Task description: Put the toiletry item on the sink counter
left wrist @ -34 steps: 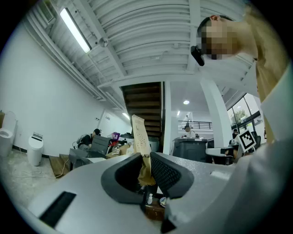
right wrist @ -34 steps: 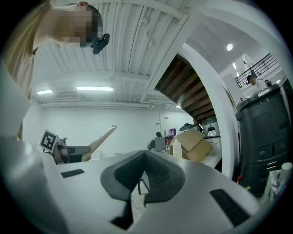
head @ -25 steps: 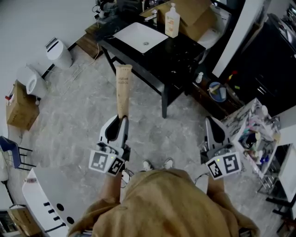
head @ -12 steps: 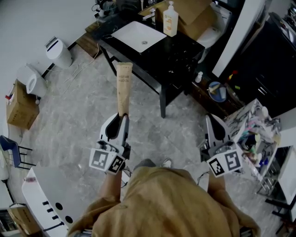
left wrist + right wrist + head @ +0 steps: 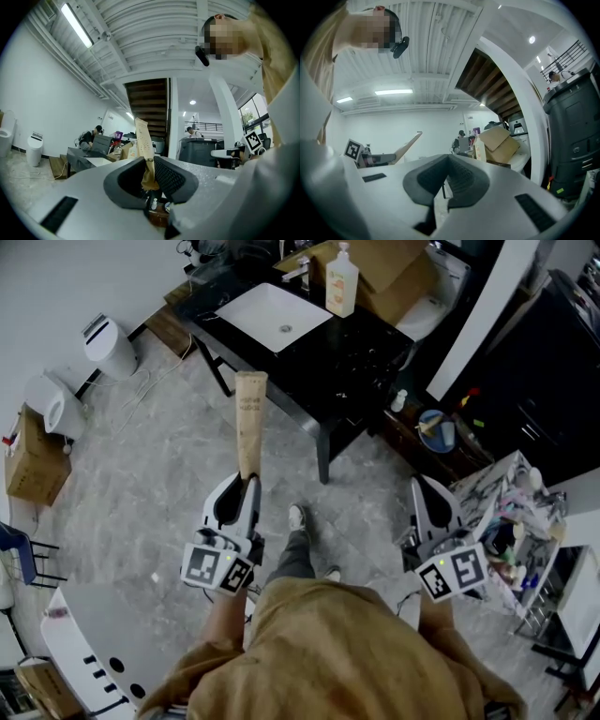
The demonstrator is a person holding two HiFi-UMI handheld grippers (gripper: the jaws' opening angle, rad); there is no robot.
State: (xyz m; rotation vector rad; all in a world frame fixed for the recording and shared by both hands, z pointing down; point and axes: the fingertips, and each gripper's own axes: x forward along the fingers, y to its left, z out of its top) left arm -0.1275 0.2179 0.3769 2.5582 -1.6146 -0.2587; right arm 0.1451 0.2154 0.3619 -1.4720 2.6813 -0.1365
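L gripper [image 5: 246, 486] sits well short of the sink counter [image 5: 361, 352], on its near side w/ bare floor between; jaws pinch the narrow end of the toiletry tube [image 5: 249, 423], tan w/ print down it; the left gripper view shows the pads clamped low on it, most of the tube standing clear beyond the tips. Tube's long axis runs straight out from the jaws, flat wide end leading, aimed at the counter's near-left edge; in the head view the tip lines up w/ that edge, but the counter looks well ahead of it, so prob not over the top yet. On the counter: white basin [image 5: 272, 313] toward its left; soap bottle [image 5: 341, 282] at its back edge, just right of the basin; open black top right of the basin. R gripper [image 5: 427, 488] hangs off the counter's near-right corner, also well apart; jaws pressed together, nothing btwn them. L is the carrying hand; next move prob needs a fwd carry, a bit rightward, to reach the free black surface.
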